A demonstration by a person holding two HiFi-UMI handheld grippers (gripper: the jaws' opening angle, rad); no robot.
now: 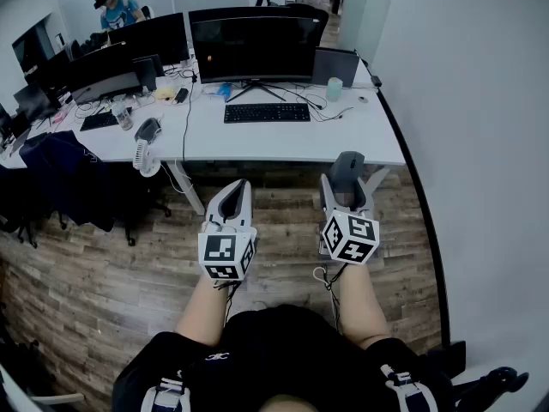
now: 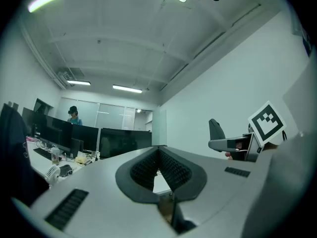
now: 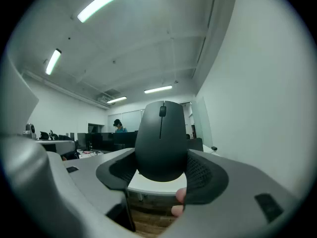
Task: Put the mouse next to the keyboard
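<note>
A dark grey mouse (image 3: 161, 142) stands upright between the pads of my right gripper (image 3: 161, 170), which is shut on it. In the head view the mouse (image 1: 346, 168) pokes out of the right gripper (image 1: 345, 191) just in front of the white desk (image 1: 283, 136). The black keyboard (image 1: 267, 112) lies on that desk before the wide curved monitor (image 1: 256, 43). My left gripper (image 1: 233, 200) hangs beside the right one over the wooden floor. Its jaws (image 2: 159, 170) are shut with nothing between them.
A mint cup (image 1: 334, 88) and a laptop (image 1: 334, 65) stand right of the keyboard, with cables around. A small white fan (image 1: 142, 156) sits at the desk's left front edge. A white wall (image 1: 480, 144) runs along the right. A person (image 1: 113, 9) sits at far desks.
</note>
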